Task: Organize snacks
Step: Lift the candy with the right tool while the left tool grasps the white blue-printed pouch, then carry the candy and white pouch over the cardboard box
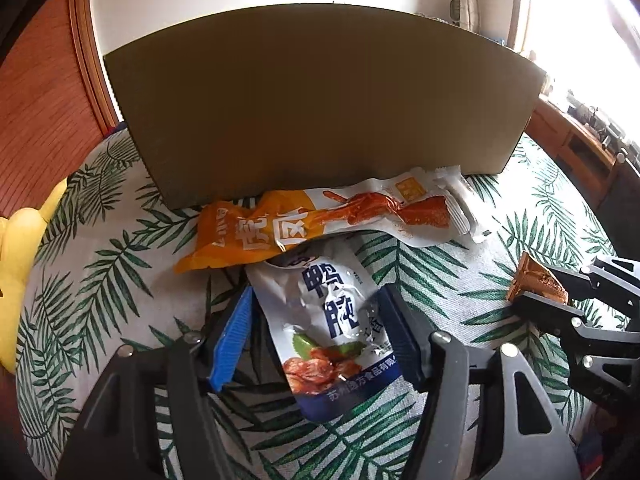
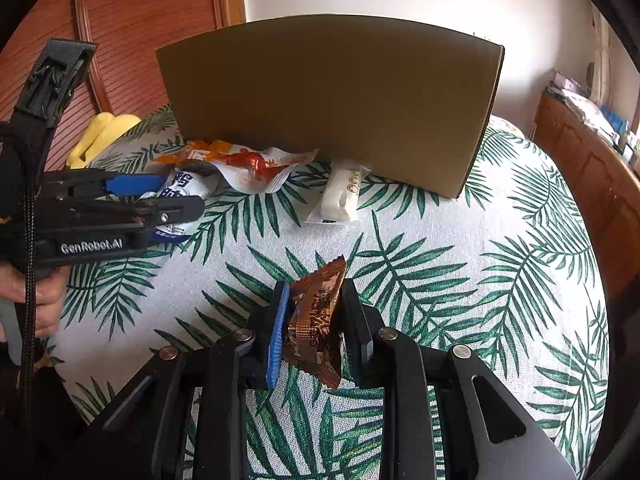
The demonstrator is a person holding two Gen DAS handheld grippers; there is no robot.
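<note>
My left gripper (image 1: 316, 316) stands open around a white and blue snack pouch (image 1: 332, 320) lying on the leaf-print cloth; its jaws flank the pouch without clearly pressing it. An orange and white snack pack (image 1: 320, 220) lies just beyond, against the brown cardboard box (image 1: 320, 108). My right gripper (image 2: 316, 328) is shut on a small brown foil snack (image 2: 316, 328), held above the cloth. It shows at the right in the left wrist view (image 1: 538, 286). A white wrapped snack (image 2: 342, 196) lies by the box front.
The round table (image 2: 500, 280) has a green leaf-print cloth. A yellow plush toy (image 2: 100, 136) sits at its far left edge. A wooden door is behind on the left, and a wooden cabinet (image 2: 580, 152) stands on the right.
</note>
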